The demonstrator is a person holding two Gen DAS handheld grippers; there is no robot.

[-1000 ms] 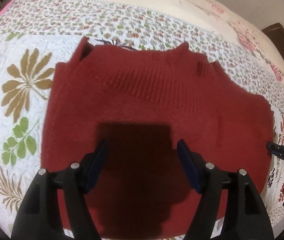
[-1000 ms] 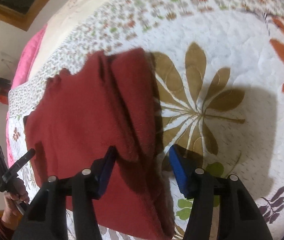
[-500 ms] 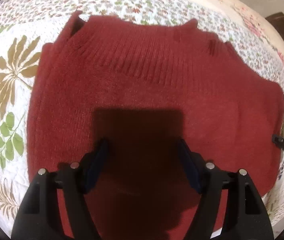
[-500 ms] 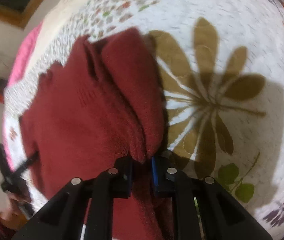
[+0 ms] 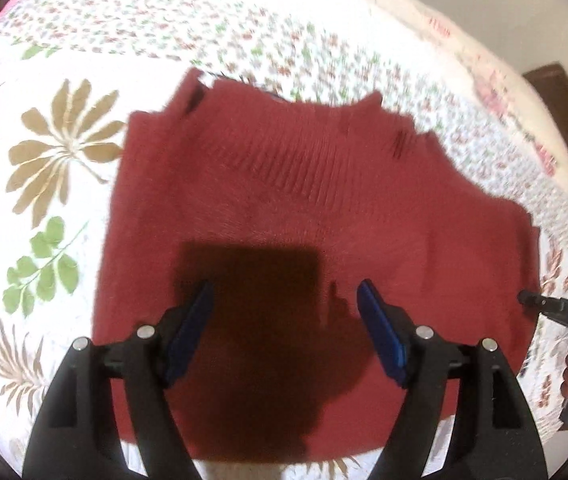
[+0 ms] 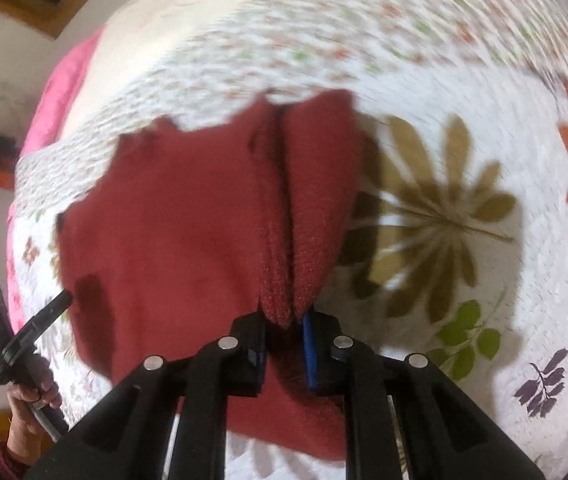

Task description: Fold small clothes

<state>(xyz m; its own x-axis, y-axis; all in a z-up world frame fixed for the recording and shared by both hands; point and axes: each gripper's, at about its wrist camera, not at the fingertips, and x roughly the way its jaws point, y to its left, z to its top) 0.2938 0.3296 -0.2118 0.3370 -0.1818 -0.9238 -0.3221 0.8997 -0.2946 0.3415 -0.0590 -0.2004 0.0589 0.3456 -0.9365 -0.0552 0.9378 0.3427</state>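
Note:
A dark red knitted sweater [image 5: 324, 208] lies flat on a floral quilt, its ribbed band toward the far side. My left gripper [image 5: 284, 288] hovers open over the sweater's near middle, nothing between its blue pads, casting a dark shadow on the knit. In the right wrist view my right gripper [image 6: 284, 318] is shut on the sweater [image 6: 172, 232] at its right side edge, and the pinched knit rises in a doubled ridge running away from the jaws. The right gripper [image 5: 556, 312] also shows at the left wrist view's right edge. The left gripper [image 6: 24, 336] shows at the right wrist view's left edge.
The white quilt [image 5: 64, 152] with leaf and flower prints covers the bed on all sides of the sweater. A pink blanket [image 6: 60, 96] lies at the bed's far left edge. A hand [image 6: 32, 384] holds the left tool. Dark wooden furniture [image 5: 552, 88] stands beyond the bed.
My right gripper went from open to shut on the sweater's edge and has raised it into a ridge. My left gripper dipped toward the sweater, then drew back, still open.

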